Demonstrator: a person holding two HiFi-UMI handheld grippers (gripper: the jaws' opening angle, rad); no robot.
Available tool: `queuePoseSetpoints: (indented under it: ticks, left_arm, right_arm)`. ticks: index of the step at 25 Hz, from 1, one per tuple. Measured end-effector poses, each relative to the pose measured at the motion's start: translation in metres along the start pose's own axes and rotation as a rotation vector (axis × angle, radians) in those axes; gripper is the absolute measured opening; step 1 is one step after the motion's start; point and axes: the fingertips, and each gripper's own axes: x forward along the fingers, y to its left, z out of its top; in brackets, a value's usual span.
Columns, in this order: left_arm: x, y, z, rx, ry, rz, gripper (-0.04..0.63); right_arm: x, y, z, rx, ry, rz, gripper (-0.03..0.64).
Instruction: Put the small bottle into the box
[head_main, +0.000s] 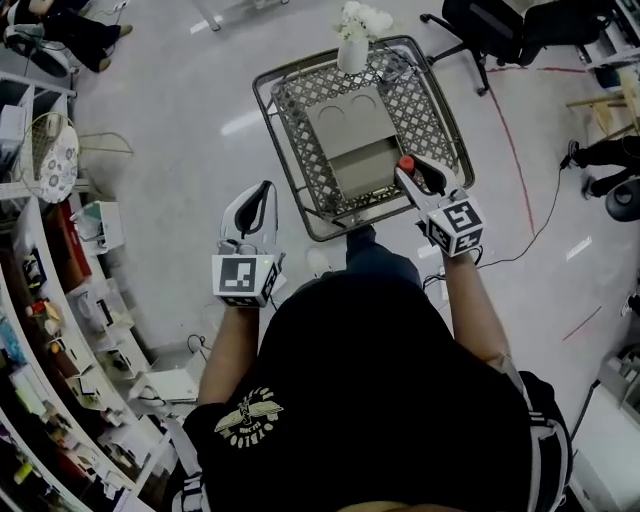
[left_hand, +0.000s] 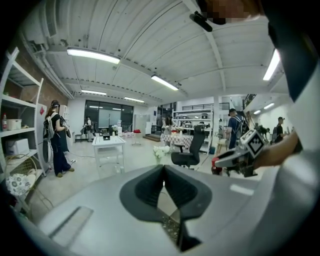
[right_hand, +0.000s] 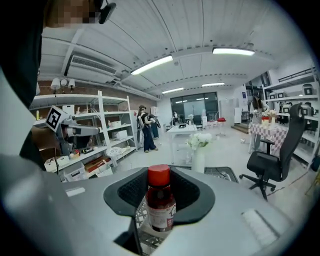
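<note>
A small bottle (right_hand: 160, 202) with a red cap and dark contents stands upright between the jaws of my right gripper (right_hand: 161, 184), which is shut on it. In the head view the right gripper (head_main: 409, 174) holds the bottle (head_main: 406, 164) over the near right part of the lattice table (head_main: 440, 110), just right of the open tan box (head_main: 348, 125). My left gripper (head_main: 262, 192) hangs over the floor left of the table. Its jaws are shut with nothing between them (left_hand: 163, 175). From the left gripper view, the right gripper (left_hand: 235, 158) shows at the right.
A white vase of white flowers (head_main: 352, 45) stands at the table's far edge. Shelving with clutter (head_main: 60, 330) runs along my left. A black office chair (head_main: 490, 35) sits beyond the table at the right. People stand further off in the room (left_hand: 57, 137).
</note>
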Motion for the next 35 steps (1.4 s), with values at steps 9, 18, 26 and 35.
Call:
queuePoseSetpoints:
  ticks: [9, 18, 26, 35]
  left_arm:
    - [0.08, -0.018, -0.016, -0.036, 0.088, 0.025, 0.0]
    - [0.108, -0.022, -0.034, -0.062, 0.145, 0.056, 0.0]
    - [0.092, -0.025, -0.039, -0.036, 0.166, 0.088, 0.0]
    - [0.072, -0.042, -0.021, 0.026, 0.116, 0.02, 0.0]
  right_arm:
    - [0.076, -0.056, -0.088, 0.012, 0.177, 0.104, 0.149]
    - [0.136, -0.073, -0.178, -0.01, 0.357, 0.15, 0.15]
    - [0.146, -0.083, -0.219, -0.019, 0.403, 0.111, 0.153]
    - [0.139, -0.076, -0.218, -0.077, 0.401, 0.042, 0.16]
